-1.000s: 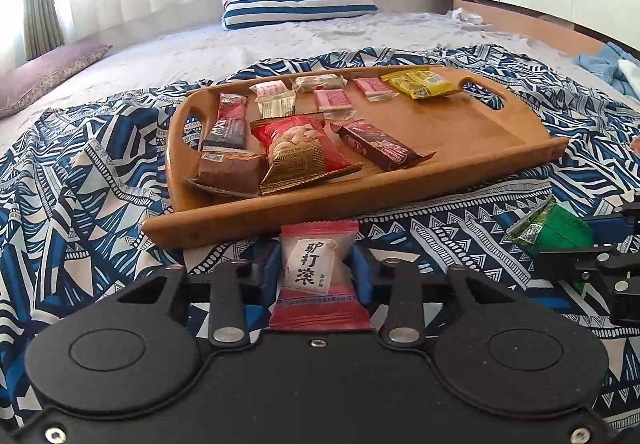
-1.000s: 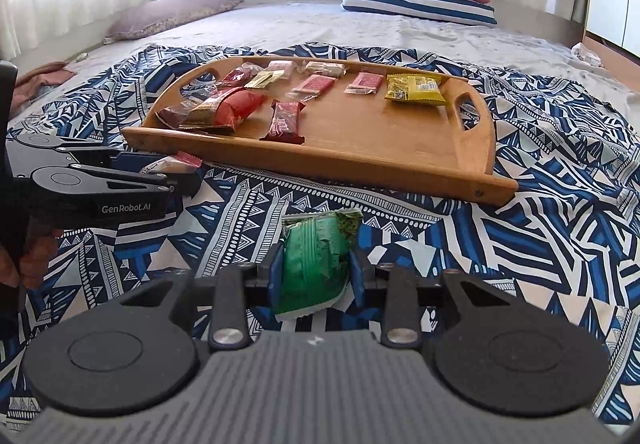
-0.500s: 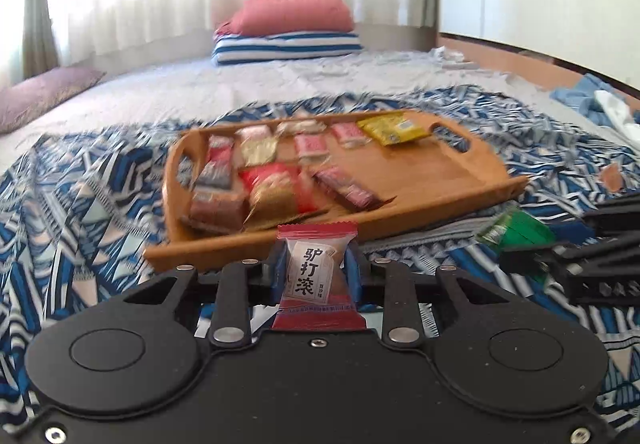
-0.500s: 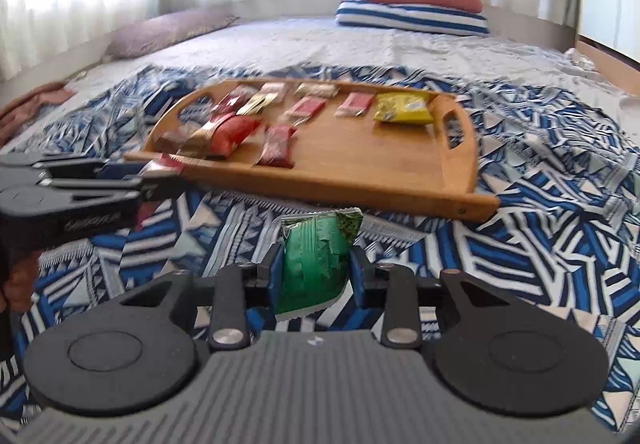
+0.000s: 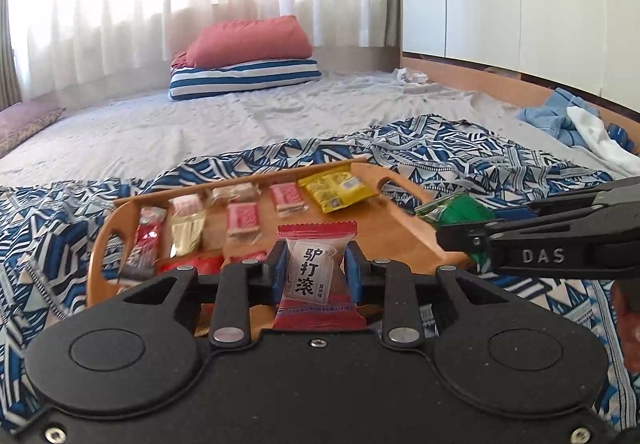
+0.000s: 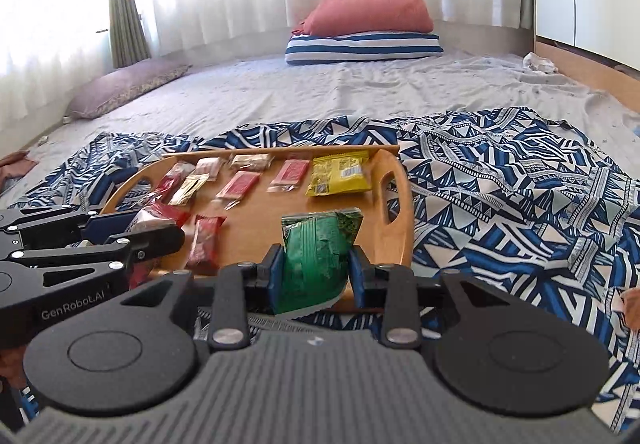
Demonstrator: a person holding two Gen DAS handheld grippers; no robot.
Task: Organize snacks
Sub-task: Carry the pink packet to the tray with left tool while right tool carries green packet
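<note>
My left gripper is shut on a red and white candy packet with black characters, lifted over the near edge of the wooden tray. My right gripper is shut on a green snack packet, held above the tray at its near right side. That green packet and the right gripper also show at the right of the left wrist view. On the tray lie several snacks, among them a yellow packet and small pink ones.
The tray rests on a blue and white patterned cloth spread over a grey bed. A red pillow on a striped one lies at the far end. Blue and white clothes lie at the right edge.
Both grippers have risen off the cloth and moved forward over the tray's near edge, each carrying its packet. The tray now appears lower in both views.
</note>
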